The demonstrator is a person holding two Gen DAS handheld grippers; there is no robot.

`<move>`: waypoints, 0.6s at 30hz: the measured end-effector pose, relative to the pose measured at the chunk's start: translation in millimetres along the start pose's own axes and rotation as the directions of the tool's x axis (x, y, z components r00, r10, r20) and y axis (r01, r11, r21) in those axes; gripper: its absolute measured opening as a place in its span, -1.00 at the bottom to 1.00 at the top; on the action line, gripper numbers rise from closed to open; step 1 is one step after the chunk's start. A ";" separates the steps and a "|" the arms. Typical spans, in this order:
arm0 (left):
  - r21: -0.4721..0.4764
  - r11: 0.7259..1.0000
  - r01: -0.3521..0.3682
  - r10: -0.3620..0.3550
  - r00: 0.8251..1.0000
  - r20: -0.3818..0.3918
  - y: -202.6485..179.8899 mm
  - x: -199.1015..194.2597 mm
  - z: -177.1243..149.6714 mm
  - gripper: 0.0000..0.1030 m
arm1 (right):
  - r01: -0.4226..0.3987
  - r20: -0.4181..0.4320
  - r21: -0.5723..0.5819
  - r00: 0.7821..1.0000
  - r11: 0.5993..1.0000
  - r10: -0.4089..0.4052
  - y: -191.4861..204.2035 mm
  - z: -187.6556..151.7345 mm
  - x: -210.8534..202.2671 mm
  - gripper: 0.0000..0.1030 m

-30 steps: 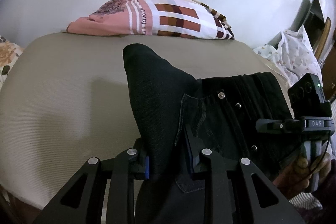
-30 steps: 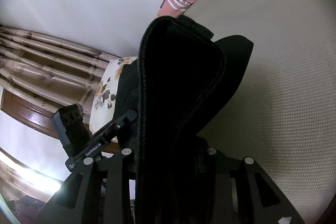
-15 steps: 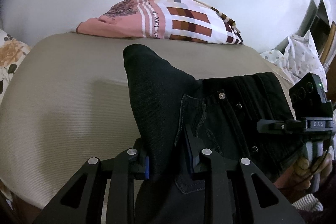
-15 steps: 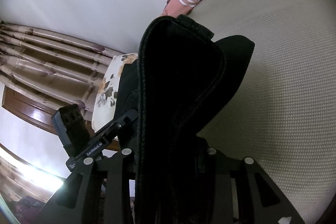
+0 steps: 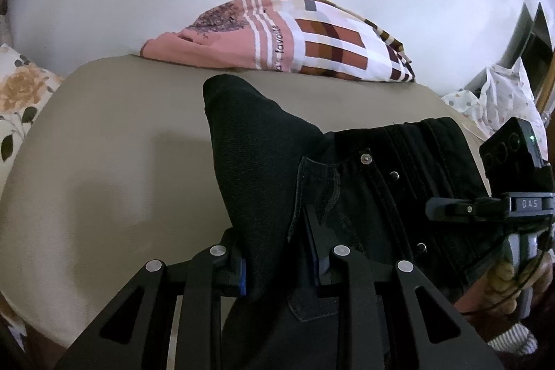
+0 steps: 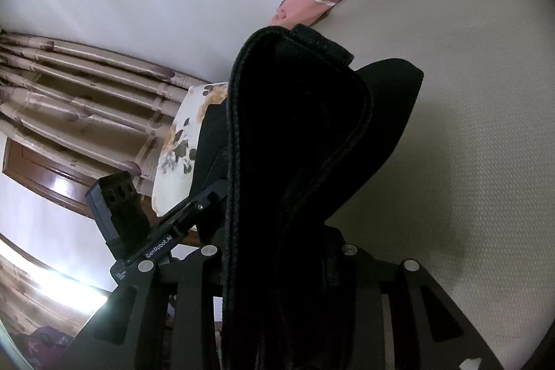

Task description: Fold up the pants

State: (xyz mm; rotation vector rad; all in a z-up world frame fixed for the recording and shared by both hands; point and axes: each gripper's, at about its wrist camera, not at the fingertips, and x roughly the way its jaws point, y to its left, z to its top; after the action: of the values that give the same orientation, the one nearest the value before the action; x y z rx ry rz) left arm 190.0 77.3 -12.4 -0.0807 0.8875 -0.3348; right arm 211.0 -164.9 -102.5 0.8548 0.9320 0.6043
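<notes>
The black pants (image 5: 270, 162) hang bunched between both grippers above the beige bed (image 5: 114, 169). My left gripper (image 5: 277, 252) is shut on the pants near a pocket; the waistband with rivets (image 5: 392, 175) stretches right toward the right gripper (image 5: 451, 207), which shows at the right edge with a hand under it. In the right wrist view my right gripper (image 6: 277, 252) is shut on the thick waistband (image 6: 295, 134), which fills the middle and hides the fingertips. The left gripper's body (image 6: 166, 231) shows at lower left.
A pink and brown checked pillow (image 5: 305, 44) lies at the bed's far edge by the white wall. A floral pillow (image 5: 20, 92) is at left. Spotted white cloth (image 5: 499, 96) lies at far right. Curtains (image 6: 69, 85) hang left in the right wrist view.
Both grippers keep their hold on the pants. The view has moved forward and lower over the bed; the checked pillow looks lower and closer in the left wrist view.
</notes>
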 end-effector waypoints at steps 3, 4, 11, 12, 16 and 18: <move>-0.003 1.000 -0.012 0.012 1.000 0.009 7.5 0.3 5.7 -0.50 | -0.004 -0.005 -0.008 1.000 1.000 0.004 3.4 4.2 4.6 -0.40; -0.005 1.000 -0.017 0.017 1.000 0.013 10.9 0.4 8.2 -0.50 | -0.006 -0.007 -0.012 1.000 1.000 0.006 4.9 5.9 6.7 -0.40; -0.014 0.999 -0.043 0.043 0.999 0.028 28.2 2.4 21.2 -0.50 | -0.013 -0.016 -0.024 1.000 1.000 0.012 13.1 14.7 22.1 -0.40; -0.014 0.999 -0.047 0.047 0.998 0.030 30.3 3.0 23.1 -0.50 | -0.013 -0.018 -0.026 1.000 1.000 0.012 13.9 16.3 23.7 -0.40; -0.017 0.998 -0.059 0.060 0.997 0.039 39.8 5.5 30.7 -0.50 | -0.018 -0.022 -0.034 1.000 0.999 0.017 22.3 23.1 30.8 -0.40; -0.021 0.998 -0.063 0.064 0.997 0.044 44.6 7.0 34.4 -0.50 | -0.022 -0.023 -0.036 1.000 0.999 0.021 23.6 25.8 33.0 -0.40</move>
State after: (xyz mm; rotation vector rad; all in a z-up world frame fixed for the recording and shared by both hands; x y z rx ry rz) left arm 232.0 114.9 -5.1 -0.0774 0.8473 -0.2643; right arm 247.3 -136.4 -88.7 0.8282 0.9305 0.6486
